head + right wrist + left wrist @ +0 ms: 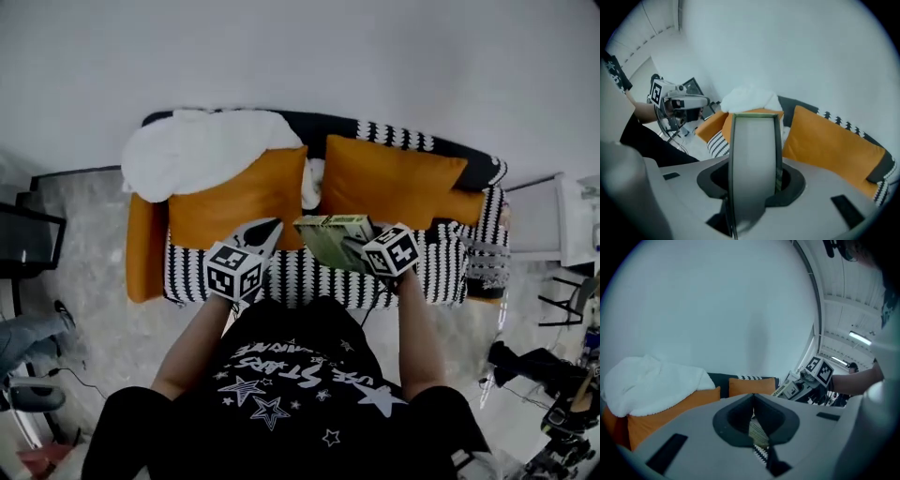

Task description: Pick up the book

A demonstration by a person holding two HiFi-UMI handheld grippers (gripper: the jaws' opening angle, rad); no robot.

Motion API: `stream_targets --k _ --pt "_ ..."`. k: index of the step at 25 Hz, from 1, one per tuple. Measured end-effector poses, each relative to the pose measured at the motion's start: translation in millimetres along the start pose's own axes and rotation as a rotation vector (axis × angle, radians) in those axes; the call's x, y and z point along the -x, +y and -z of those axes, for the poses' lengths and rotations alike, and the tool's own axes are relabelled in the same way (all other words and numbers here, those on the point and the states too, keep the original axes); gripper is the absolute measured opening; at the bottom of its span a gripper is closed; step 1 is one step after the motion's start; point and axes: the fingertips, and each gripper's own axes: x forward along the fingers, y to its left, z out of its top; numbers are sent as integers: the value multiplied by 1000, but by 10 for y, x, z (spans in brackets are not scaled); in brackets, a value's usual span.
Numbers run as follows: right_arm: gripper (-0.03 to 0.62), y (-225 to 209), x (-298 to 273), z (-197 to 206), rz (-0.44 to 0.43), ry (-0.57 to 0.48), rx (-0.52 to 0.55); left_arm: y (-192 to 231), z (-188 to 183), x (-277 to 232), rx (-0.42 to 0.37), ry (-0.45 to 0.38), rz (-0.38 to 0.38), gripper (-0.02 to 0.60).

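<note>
R claw (754, 172), book (754, 140) edge (over sofa (441, 274))

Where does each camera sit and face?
Head view: on the person's head, looking steeply down at the sofa; torso, forearms, left gripper and right gripper show.
Left gripper view: along its shut jaws toward orange cushions.
Right gripper view: along its jaws, clamped on the book, toward the cushions.
Shared: each gripper view shows the other gripper.

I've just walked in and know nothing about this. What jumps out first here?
The bright orange cushions on the black-and-white patterned sofa catch the eye first, with a white blanket heaped at its left end. In front of them, the right tool grips a greenish book over the seat.
</note>
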Motion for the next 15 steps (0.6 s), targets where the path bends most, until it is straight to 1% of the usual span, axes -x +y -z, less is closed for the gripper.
stream_targets --k 4,8,11,15 --pt "170 136 293 -203 82 -149 -71 -121 -208 90 -35 -36 64 8" --pt "170 180 497 -311 182 -280 -107 -165 -264 48 -65 -39 102 9" --pt "170 170 660 -314 261 -375 -141 -227 -300 17 -83 -41 124 9" --pt "170 118 921 -226 329 -477 -178 -399 -339 24 -106 -48 137 9"
